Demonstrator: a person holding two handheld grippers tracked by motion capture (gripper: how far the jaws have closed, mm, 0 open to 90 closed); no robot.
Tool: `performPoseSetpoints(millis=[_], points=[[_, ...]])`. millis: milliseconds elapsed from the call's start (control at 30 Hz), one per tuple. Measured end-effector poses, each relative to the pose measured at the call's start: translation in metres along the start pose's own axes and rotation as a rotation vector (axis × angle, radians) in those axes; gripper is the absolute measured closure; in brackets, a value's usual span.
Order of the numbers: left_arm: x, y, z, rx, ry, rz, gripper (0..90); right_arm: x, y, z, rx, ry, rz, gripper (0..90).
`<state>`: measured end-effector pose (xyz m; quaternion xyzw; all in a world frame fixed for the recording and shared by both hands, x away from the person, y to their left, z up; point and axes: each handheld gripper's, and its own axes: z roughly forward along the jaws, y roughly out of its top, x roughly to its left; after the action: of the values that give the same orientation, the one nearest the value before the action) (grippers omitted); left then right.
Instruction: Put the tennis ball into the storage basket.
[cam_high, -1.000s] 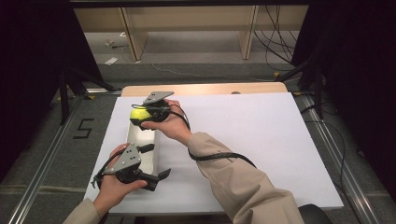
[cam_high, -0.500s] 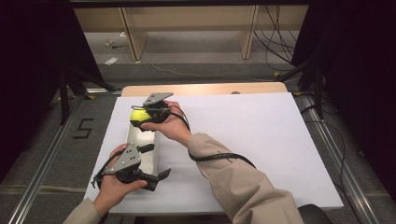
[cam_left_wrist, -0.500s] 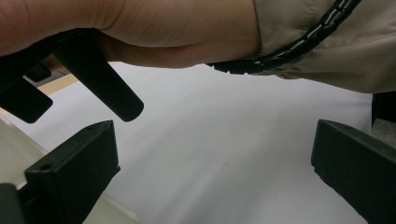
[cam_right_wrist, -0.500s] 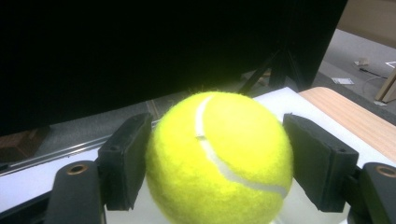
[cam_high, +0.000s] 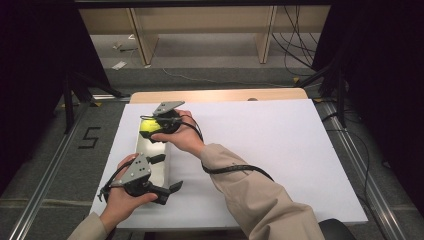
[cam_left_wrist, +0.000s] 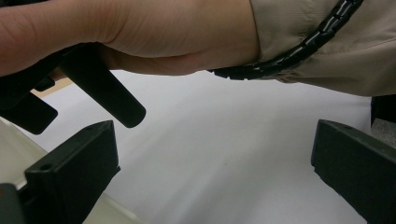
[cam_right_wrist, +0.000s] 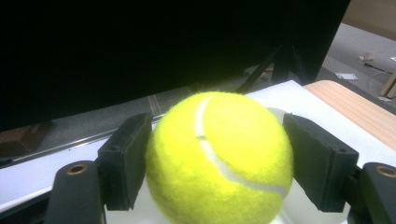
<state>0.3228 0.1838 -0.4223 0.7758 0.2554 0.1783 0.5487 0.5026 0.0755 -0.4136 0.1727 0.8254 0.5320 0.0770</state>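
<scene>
Here right claw (cam_right_wrist: 217, 158) grips tennis ball (cam_right_wrist: 219, 156) above tray (cam_high: 156, 165).

One readable mark

A large dark numeral "5" (cam_high: 89, 137) stands on the grey floor (cam_high: 55, 165) left of the table, beside the metal rail; nothing else carries legible writing.

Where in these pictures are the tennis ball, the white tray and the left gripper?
tennis ball (cam_right_wrist: 219, 158): right gripper view, its felt front.
white tray (cam_high: 159, 167): high view, its bare floor.
left gripper (cam_left_wrist: 210, 177): left gripper view, midway between its open fingers.
</scene>
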Motion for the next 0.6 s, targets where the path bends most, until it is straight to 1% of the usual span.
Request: performPoseSetpoints(millis=[600], points=[[0.0000,0.0000,0.0000,0.000,-0.001,0.000,0.4,0.0016,-0.0045,0.0036,0.024,0.010,-0.004,27.4]])
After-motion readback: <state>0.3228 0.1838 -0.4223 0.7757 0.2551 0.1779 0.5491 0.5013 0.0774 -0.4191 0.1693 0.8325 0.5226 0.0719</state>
